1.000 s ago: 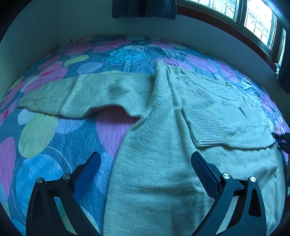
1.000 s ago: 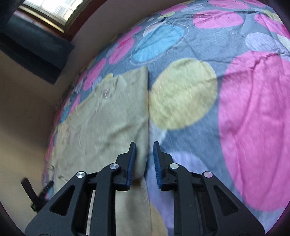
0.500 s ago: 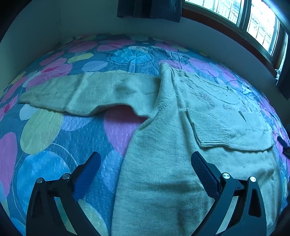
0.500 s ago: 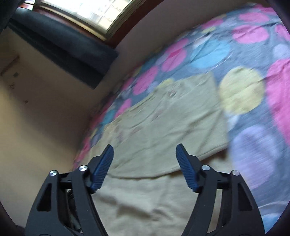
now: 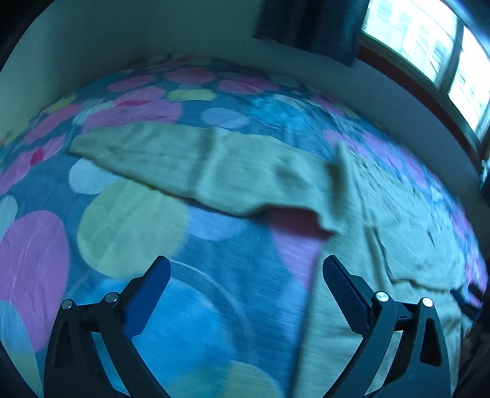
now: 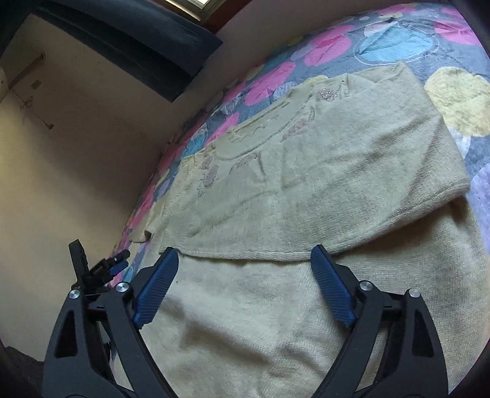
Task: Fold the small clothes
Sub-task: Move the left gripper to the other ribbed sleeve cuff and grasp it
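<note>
surface: bedspread with big coloured circles (pink, yellow, blue) on grey-blue; plain wall behind it, window at 1 o'clock in left wrist view with a dark curtain beside it.
sweater: pale yellow-green knit sweater lies flat on the bedspread; fills centre and 6 o'clock of right wrist view, runs from centre to 3 o'clock in left wrist view.
folded sleeve: one sleeve is laid across the sweater body, ribbed cuff toward 9 o'clock, just past the right tips; sparkly stitching near the neckline at 11 o'clock.
spread sleeve: other sleeve stretches out flat on the bedspread toward 10 o'clock in left wrist view; underarm edge slightly lifted, pink circle showing below it.
left gripper: left gripper spread wide, nothing between the fingers; over bare bedspread, sweater's side edge by its right finger. Frame is motion-blurred.
right gripper: right gripper spread wide, holding nothing; over the sweater body just below the folded sleeve's edge. Contact with fabric: cannot tell.
other: left gripper's dark tip also visible at 9 o'clock in right wrist view, at the bed edge.
</note>
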A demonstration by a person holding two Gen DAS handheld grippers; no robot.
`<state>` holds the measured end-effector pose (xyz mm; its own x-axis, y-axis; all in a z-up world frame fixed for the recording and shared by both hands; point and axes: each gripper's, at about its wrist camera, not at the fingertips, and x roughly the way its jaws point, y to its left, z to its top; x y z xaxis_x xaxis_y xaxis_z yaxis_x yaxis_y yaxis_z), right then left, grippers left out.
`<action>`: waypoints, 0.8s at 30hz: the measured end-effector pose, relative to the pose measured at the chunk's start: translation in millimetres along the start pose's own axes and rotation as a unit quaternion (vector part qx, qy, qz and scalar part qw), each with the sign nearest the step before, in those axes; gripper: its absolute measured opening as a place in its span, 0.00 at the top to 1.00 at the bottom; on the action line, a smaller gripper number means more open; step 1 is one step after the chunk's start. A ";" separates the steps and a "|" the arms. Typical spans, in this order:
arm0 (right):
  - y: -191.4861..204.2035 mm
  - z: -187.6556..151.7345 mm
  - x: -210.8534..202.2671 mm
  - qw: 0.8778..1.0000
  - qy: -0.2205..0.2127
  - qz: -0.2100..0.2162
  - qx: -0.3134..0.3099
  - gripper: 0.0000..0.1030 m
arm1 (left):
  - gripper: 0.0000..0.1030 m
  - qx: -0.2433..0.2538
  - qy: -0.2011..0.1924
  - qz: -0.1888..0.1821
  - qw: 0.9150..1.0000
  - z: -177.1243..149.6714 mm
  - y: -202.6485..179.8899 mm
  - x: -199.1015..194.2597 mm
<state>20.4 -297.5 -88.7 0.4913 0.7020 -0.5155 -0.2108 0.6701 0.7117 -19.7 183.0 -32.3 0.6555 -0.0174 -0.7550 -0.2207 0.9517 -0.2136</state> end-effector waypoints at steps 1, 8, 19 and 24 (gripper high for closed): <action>0.1 -0.2 0.1 1.000 0.000 -0.001 -0.003 0.13 | 0.04 -0.012 0.000 -0.001 1.000 3.2 10.6 2.0; -1.3 -2.8 4.4 1.000 0.000 -0.004 -0.004 0.12 | 0.04 -0.072 -0.007 -0.011 0.997 36.1 81.2 22.4; -1.2 -3.1 5.9 1.000 0.000 -0.010 -0.010 0.12 | 0.04 -0.169 -0.019 -0.050 0.984 106.4 180.1 62.6; -1.6 -2.6 5.8 1.000 -0.001 -0.009 -0.012 0.12 | 0.05 -0.202 -0.020 -0.101 0.974 116.8 202.2 67.1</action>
<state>21.4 -293.9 -94.0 0.4965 0.6893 -0.5277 -0.2213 0.6883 0.6908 63.9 410.0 -53.7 0.7413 -0.1723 -0.6487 -0.3441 0.7322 -0.5877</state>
